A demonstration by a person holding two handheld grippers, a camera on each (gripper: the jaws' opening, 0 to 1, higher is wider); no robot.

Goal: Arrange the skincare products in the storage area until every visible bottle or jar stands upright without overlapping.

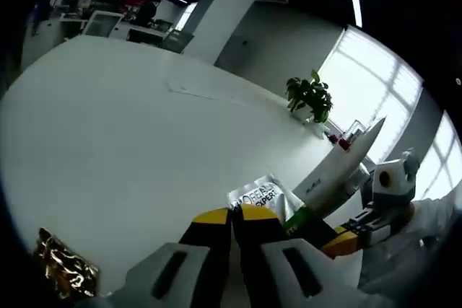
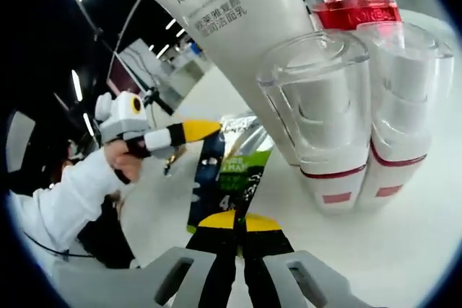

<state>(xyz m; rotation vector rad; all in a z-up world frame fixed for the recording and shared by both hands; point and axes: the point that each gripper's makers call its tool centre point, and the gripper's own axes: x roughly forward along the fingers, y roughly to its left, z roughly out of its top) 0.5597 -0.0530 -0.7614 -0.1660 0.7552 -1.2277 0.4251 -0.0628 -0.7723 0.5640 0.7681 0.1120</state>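
While we look along the left gripper (image 1: pixel 232 216), we see its yellow-tipped jaws pressed together with nothing between them, low in the middle of the frame. Just past them, on the white table (image 1: pixel 130 135), lies a silver sachet (image 1: pixel 264 194). A white tube (image 1: pixel 339 167) leans at the right, near the other gripper. A gold wrapper (image 1: pixel 65 268) sits at the lower left, and a green plant (image 1: pixel 310 97) stands far back.

In the right gripper view, the right gripper (image 2: pixel 239 223) pinches a flat dark and green sachet (image 2: pixel 229 178). Two clear-capped bottles (image 2: pixel 321 117) stand upright and touching at the right, with a red-banded bottle (image 2: pixel 355 5) behind them. The big white tube rises at the top. A hand (image 2: pixel 119 158) holds the other gripper at the left.
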